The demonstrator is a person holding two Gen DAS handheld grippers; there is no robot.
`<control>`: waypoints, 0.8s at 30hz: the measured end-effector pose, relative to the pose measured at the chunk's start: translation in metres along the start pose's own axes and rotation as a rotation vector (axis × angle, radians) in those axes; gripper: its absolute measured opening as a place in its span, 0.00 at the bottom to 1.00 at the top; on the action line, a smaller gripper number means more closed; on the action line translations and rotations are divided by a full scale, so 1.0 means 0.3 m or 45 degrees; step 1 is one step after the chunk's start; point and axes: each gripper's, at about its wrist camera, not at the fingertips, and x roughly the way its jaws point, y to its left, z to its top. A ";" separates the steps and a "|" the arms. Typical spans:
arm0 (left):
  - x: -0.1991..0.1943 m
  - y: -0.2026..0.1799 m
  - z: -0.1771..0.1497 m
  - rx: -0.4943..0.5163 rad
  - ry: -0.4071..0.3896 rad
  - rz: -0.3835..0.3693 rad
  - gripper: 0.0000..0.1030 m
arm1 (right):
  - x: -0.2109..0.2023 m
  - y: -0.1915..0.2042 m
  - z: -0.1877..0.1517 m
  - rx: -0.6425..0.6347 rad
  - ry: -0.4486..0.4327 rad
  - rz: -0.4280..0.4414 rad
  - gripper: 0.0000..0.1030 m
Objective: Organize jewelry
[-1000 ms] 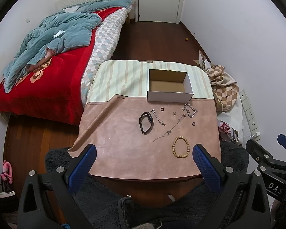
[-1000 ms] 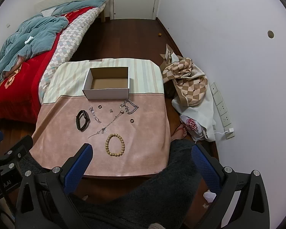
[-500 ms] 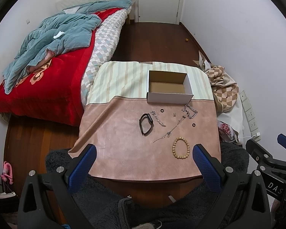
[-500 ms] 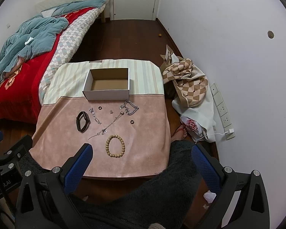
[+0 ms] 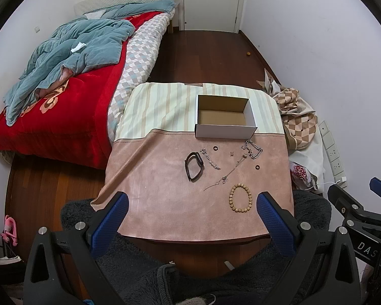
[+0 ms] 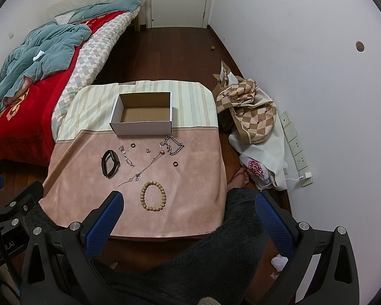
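An open white cardboard box (image 5: 224, 117) (image 6: 142, 115) stands empty at the back of a small cloth-covered table (image 5: 165, 208). In front of it lie a black band (image 5: 194, 166) (image 6: 110, 163), a wooden bead bracelet (image 5: 240, 197) (image 6: 153, 196), a chunky silver chain (image 5: 252, 150) (image 6: 172, 145), two thin chains (image 5: 226, 174) (image 6: 142, 170), and small dark rings (image 5: 257, 167) (image 6: 175, 164). My left gripper (image 5: 191, 213) hangs open near the table's front edge. My right gripper (image 6: 189, 212) also stands open, above the front right corner. Neither holds anything.
A bed (image 5: 71, 94) with a red cover and blue quilt stands left of the table. A checked cloth heap (image 6: 251, 117) and wall sockets (image 6: 294, 145) lie to the right. Dark fuzzy fabric (image 6: 216, 254) covers the person's lap. A closed door (image 5: 213, 0) is at the back.
Both views have shifted only slightly; the table sits a little lower in the frames. The jewelry and the box have not moved, and both grippers stay open.
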 end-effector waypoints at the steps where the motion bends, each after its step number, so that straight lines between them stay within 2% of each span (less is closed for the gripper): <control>1: -0.001 -0.001 0.002 0.001 -0.001 -0.001 1.00 | -0.002 -0.002 -0.004 0.000 0.000 -0.002 1.00; 13: 0.002 -0.004 0.006 -0.001 -0.006 0.001 1.00 | 0.004 -0.003 -0.002 0.003 -0.004 0.002 1.00; 16: 0.017 0.003 0.013 -0.013 -0.039 0.033 1.00 | 0.020 -0.008 0.006 0.008 -0.010 -0.002 1.00; 20: 0.105 0.023 0.055 -0.030 -0.049 0.111 1.00 | 0.096 -0.017 0.038 0.029 -0.011 -0.027 1.00; 24: 0.276 0.049 0.085 -0.037 -0.009 0.215 1.00 | 0.262 0.003 0.065 0.039 0.061 -0.029 1.00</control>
